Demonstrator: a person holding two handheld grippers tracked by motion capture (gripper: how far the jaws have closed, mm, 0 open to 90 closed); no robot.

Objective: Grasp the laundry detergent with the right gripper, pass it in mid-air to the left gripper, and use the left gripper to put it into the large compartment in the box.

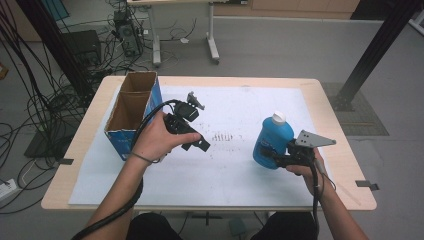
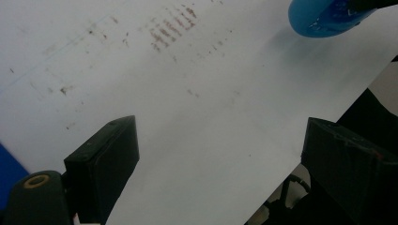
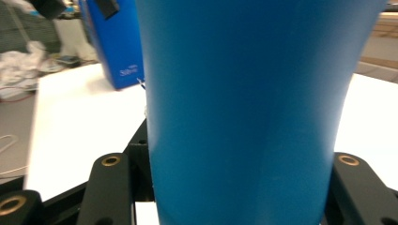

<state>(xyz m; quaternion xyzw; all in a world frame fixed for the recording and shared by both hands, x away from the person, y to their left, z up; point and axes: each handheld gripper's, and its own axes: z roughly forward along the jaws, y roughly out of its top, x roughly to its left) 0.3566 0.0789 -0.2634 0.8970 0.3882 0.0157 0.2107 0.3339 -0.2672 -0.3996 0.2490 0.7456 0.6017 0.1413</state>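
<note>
A: Item one, surroundings?
B: Worktop [image 1: 330, 107], wooden, covered by a white sheet [image 1: 240, 165] with faint brown smudges [image 1: 222, 136] at centre. An open cardboard box [image 1: 131, 112], blue outside, stands at the left edge of the sheet. Floor behind: cables, a second table's legs. Nothing lies between box and bottle.

A: Item two, hands?
B: Left hand [image 1: 159, 137] reaches in from the bottom left, just beside the box, and holds the left gripper [image 1: 192, 131] above the sheet, pointed toward the centre and angled down. Right hand [image 1: 306, 169] sits near the right edge of the sheet, holding the right gripper [image 1: 280, 159] level, pointed left, its grey plate on top.

A: Item three, the bottle?
B: Blue bottle [image 1: 271, 139], white cap [image 1: 278, 117], upright on the sheet's right part, well apart from the box. The right gripper's fingers [image 3: 110, 187] pinch its lower body, one on each side; in the right gripper view the blue wall stands between them.

A: Left fingers?
B: Spread wide, holding nothing; bare sheet shows between them in the left gripper view, with the bottle's base [image 2: 324, 18] far off at the top right.
</note>
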